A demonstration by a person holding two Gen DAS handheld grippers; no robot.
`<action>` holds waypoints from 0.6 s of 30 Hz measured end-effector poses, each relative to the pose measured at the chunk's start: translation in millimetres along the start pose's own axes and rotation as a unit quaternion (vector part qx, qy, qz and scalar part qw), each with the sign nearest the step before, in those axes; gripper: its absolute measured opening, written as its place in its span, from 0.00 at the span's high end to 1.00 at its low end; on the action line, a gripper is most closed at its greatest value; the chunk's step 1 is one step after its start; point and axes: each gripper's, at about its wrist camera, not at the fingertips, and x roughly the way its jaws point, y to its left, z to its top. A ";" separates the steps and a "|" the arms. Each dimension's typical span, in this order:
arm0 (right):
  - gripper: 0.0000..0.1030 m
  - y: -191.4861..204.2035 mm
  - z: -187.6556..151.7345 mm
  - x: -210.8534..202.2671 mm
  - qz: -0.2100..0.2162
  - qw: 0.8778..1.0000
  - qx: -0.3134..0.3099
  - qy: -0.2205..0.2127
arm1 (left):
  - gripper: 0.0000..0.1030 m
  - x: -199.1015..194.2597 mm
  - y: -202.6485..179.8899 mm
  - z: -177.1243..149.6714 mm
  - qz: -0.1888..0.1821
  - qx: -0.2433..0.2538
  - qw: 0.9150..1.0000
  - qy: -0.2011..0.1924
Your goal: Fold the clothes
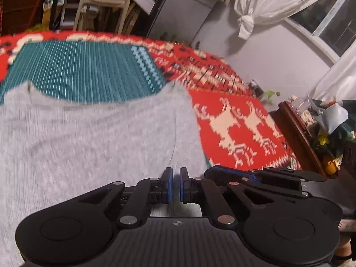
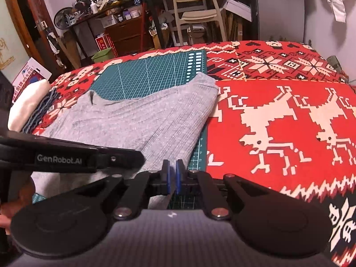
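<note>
A grey knit garment (image 1: 89, 133) (image 2: 144, 115) lies spread over a green cutting mat (image 1: 77, 66) (image 2: 144, 73) on a red patterned blanket (image 2: 278, 111). My left gripper (image 1: 176, 178) is shut, with the garment's near edge pinched between its blue pads. My right gripper (image 2: 172, 171) is shut on the same near edge, at the garment's right corner. The two grippers sit side by side. A black finger (image 2: 124, 155) of the left one shows in the right wrist view, and the right one's finger (image 1: 233, 173) shows in the left wrist view. The left wrist view is blurred.
A stack of folded white and blue clothes (image 2: 29, 102) sits at the blanket's left edge. Behind the surface stand a pale chair (image 2: 195, 11) and a cluttered desk (image 2: 106, 11). A wooden shelf with ornaments (image 1: 300, 133) lies to the right.
</note>
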 end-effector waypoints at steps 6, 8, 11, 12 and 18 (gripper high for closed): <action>0.94 -6.6 23.1 9.0 -0.008 1.000 0.012 -0.021 | 0.95 22.5 -3.3 18.5 0.010 0.003 1.000 0.005; 0.94 -9.2 28.0 17.5 -0.008 1.000 0.019 -0.021 | 0.95 26.0 -1.0 16.6 0.014 0.002 1.000 0.009; 0.94 -12.1 24.8 29.3 -0.007 1.000 0.022 -0.011 | 0.96 24.3 3.1 12.2 0.018 0.000 1.000 0.010; 0.94 -12.2 21.9 31.2 -0.008 1.000 0.018 -0.010 | 0.96 23.0 3.0 13.2 0.019 0.000 1.000 0.009; 0.92 -16.2 33.1 24.3 -0.009 0.999 0.022 -0.025 | 0.96 22.0 -4.1 31.5 0.020 0.002 1.000 -0.006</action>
